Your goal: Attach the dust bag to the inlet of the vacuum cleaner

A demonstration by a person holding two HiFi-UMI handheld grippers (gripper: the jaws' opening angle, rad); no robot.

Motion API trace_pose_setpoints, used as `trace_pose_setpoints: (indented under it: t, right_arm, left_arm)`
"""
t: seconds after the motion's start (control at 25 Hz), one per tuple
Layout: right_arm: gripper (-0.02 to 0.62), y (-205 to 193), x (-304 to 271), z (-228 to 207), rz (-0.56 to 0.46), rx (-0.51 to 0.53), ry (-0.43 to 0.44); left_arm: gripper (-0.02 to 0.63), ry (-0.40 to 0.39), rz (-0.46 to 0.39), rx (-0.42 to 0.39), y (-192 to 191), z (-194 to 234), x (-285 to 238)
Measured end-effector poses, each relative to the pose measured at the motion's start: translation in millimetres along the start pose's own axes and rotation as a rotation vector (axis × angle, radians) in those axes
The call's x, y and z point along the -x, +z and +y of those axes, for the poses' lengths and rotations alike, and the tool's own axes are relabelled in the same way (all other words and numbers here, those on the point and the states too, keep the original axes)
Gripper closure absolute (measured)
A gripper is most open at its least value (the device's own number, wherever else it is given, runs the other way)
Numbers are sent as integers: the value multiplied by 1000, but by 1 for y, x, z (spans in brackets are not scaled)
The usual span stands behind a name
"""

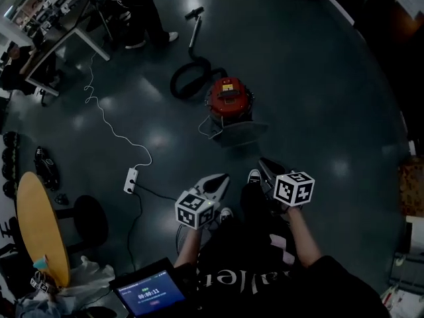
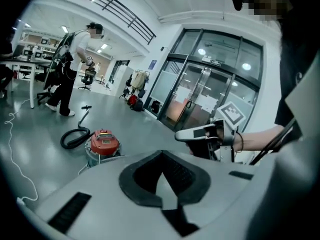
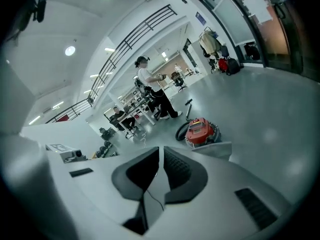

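white power strip (image 1: pixel 130 179) with its cable (image 1: pixel 106 121) near a round wooden table (image 1: pixel 40 224); a person (image 1: pixel 142 8) stands farther off

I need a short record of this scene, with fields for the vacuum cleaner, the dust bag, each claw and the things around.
vacuum cleaner: red, upright on the floor, black hose coiled beside it
dust bag: grey, on the floor just in front of the vacuum cleaner; attached or not, cannot tell
left claw: shut, empty
right claw: shut, empty
around: white power strip with a white cable, to the left
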State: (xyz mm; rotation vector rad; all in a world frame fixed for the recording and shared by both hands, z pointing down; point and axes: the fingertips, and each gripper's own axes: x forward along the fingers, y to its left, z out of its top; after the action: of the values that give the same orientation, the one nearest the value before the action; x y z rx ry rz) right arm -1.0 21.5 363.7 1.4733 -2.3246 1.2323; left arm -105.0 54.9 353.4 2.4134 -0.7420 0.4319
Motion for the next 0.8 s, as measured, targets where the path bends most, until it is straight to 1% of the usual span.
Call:
trace_pose_setpoints:
  t: [0.12, 0.24, 0.36, 0.52, 0.64, 0.8]
  right_arm:
    - [552, -37, 34, 35, -15, 4, -22]
    - [552, -64, 64, 58, -15, 27, -49]
    - [552, -84, 90, 74, -30, 29, -70]
    - [554, -97, 125, 80, -50, 22, -130]
    - [555, -102, 144, 84, -65, 18, -98]
    - [554, -105, 166, 90, -92, 17, -15]
  left_arm:
    - [601, -28, -23, 13, -22, -21, 37]
    - [601, -61, -32, 11, -36, -44, 62]
    - [601, -89, -35, -2, -48, -68, 80]
    - [601, -109, -30, -23, -59, -104, 95]
    - [601, -115, -45, -29, -63, -129, 98]
    - [601, -84, -70, -28, -69, -156, 99]
